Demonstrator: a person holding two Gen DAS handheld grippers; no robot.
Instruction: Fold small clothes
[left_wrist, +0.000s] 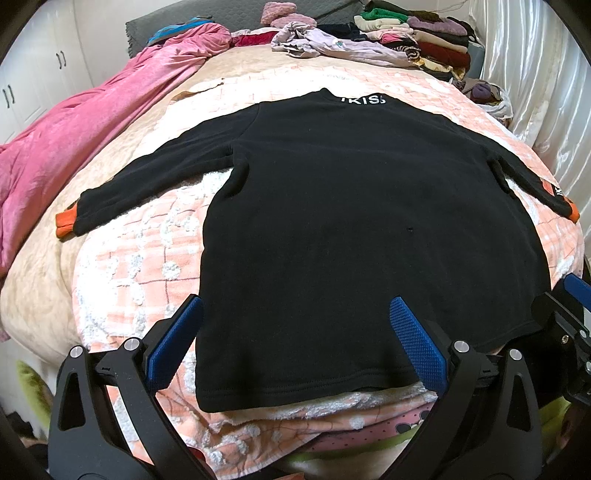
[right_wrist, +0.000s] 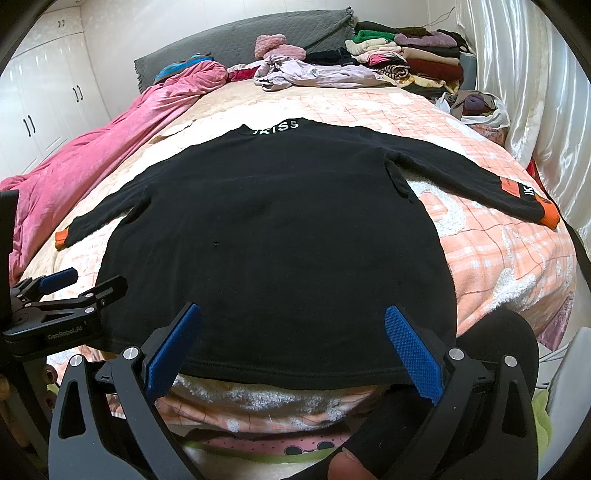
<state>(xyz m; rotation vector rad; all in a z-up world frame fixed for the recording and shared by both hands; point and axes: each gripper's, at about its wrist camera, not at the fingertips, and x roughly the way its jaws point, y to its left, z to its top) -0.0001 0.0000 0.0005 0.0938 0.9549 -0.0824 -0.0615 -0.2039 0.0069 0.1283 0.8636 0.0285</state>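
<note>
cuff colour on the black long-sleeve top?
Orange, on both sleeve cuffs of the black long-sleeve top. Clearest in the right wrist view.

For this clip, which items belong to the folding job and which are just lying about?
In the job:
- black sweatshirt, spread flat with sleeves out
- left gripper, jaws open at the hem
- right gripper, jaws open at the hem

Lying about:
- pink quilt
- stack of folded clothes
- crumpled lilac garment
- grey headboard cover

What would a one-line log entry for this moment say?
stage: pre-fold | black sweater: flat on bed | left gripper: open | right gripper: open
</note>
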